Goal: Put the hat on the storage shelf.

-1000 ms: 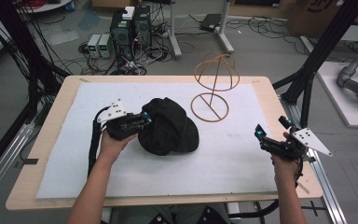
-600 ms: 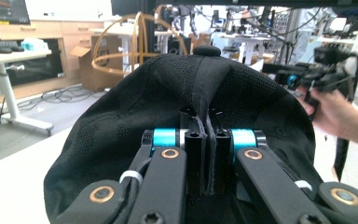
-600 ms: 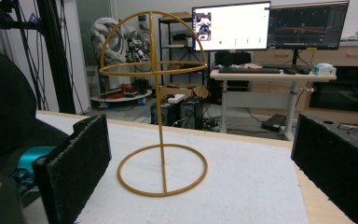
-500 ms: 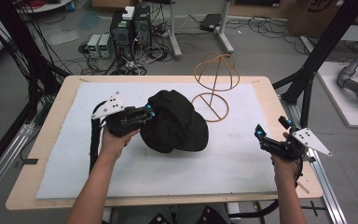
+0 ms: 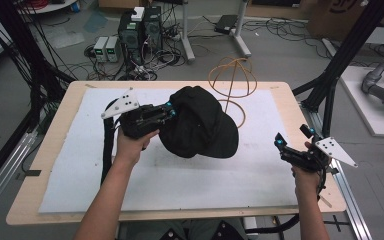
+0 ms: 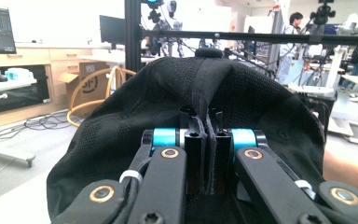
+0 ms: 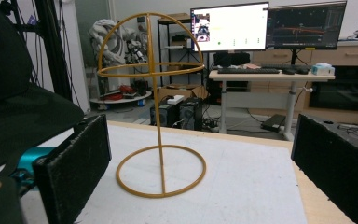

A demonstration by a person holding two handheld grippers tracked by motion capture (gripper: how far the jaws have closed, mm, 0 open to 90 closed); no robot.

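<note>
Black cap (image 5: pixel 200 122) hangs above the white mat (image 5: pixel 80 170), just in front of the wire hat stand (image 5: pixel 232 87), its brim toward the right. Left gripper (image 5: pixel 167 111) pinches the cap's rear edge, jaws clamped tight on a fold of fabric. White mat beside and in front of the stand lies bare. Right gripper (image 5: pixel 292 142), well right of the stand near the table's right edge, holds its jaws wide apart.
</note>
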